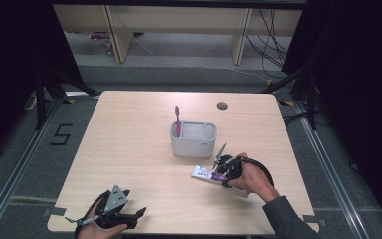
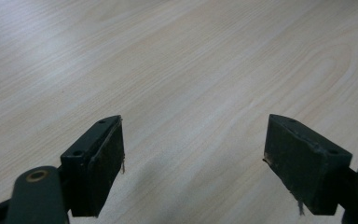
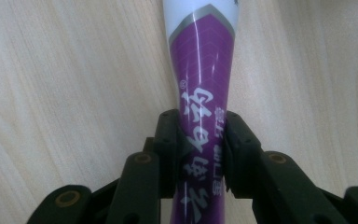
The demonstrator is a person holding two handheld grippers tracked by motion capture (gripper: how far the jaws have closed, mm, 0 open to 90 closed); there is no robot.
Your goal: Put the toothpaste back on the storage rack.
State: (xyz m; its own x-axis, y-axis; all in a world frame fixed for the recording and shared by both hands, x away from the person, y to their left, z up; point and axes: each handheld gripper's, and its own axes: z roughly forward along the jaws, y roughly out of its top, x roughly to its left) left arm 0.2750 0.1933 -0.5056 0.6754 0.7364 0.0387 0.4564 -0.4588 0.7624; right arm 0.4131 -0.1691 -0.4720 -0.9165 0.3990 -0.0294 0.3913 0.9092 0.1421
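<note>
- We see a pale wooden table from above, with a person's two hands coming in from the near edge, each holding a two-jaw gripper.
- The right gripper is clamped on a purple and white toothpaste tube, which lies flat on the table at the right, near a grey holder.
- In the right gripper view, its jaws pinch the tube on both sides, and the tube narrows at the grip, so we judge the hold firm enough to lift.
- A pink toothbrush stands upright in the holder's left compartment; the tube probably belongs there too.
- The left gripper rests at the near left edge, well apart from the tube, jaws spread wide over bare wood, holding nothing and apparently waiting.
</note>
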